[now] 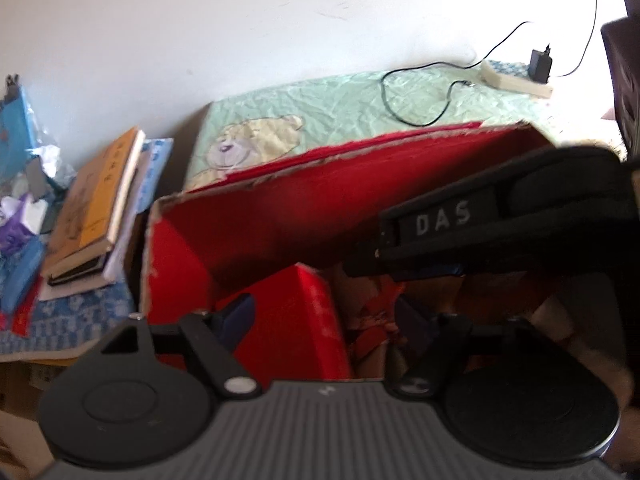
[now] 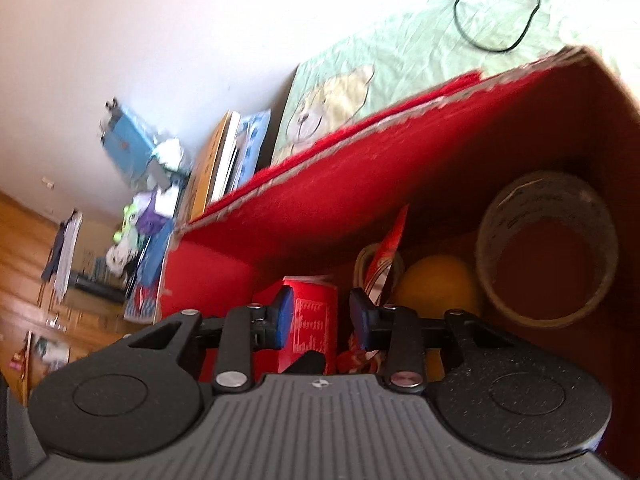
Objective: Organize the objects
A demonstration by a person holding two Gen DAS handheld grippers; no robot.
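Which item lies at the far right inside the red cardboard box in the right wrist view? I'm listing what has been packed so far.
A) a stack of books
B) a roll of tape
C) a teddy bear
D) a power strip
B: the roll of tape lies in the right corner of the red cardboard box, beside a yellow ball.

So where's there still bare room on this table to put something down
Bare room is the green bear cloth behind the red box, between the book stack and the black cable. Crowded spots: inside the box, with a small red carton, yellow ball and tape roll, and the table's cluttered left end.
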